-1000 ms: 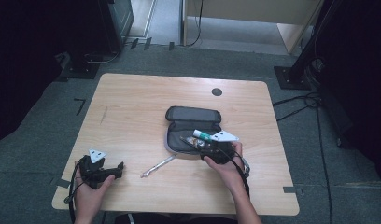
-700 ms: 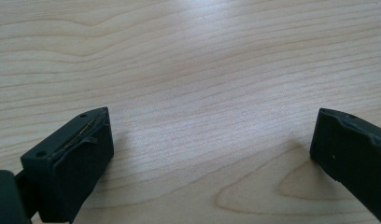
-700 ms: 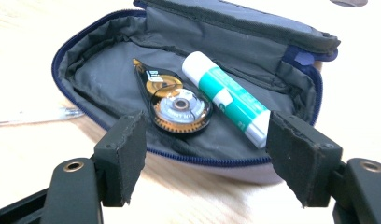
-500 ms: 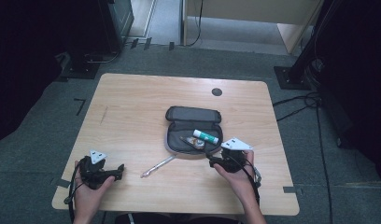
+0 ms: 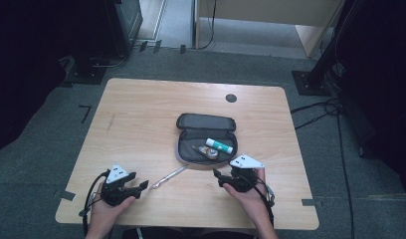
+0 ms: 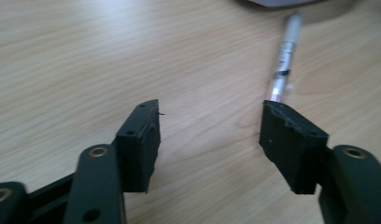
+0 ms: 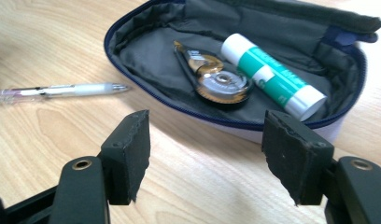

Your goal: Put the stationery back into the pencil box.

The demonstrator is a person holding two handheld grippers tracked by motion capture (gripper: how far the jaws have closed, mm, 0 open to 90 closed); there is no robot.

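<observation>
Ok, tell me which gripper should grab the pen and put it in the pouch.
Left. The left gripper points at the pen, whose near end lies just beyond its open, empty jaws, which have just been closing. The right gripper, also empty, faces the open pouch.

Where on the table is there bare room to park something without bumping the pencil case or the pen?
Bare wood: the whole left half of the table, left of the pencil case; the far strip beyond the case, around the round grommet; and the right edge strip. Crowded: the near middle, where the pen lies between the left hand-held gripper and right hand-held gripper.
</observation>
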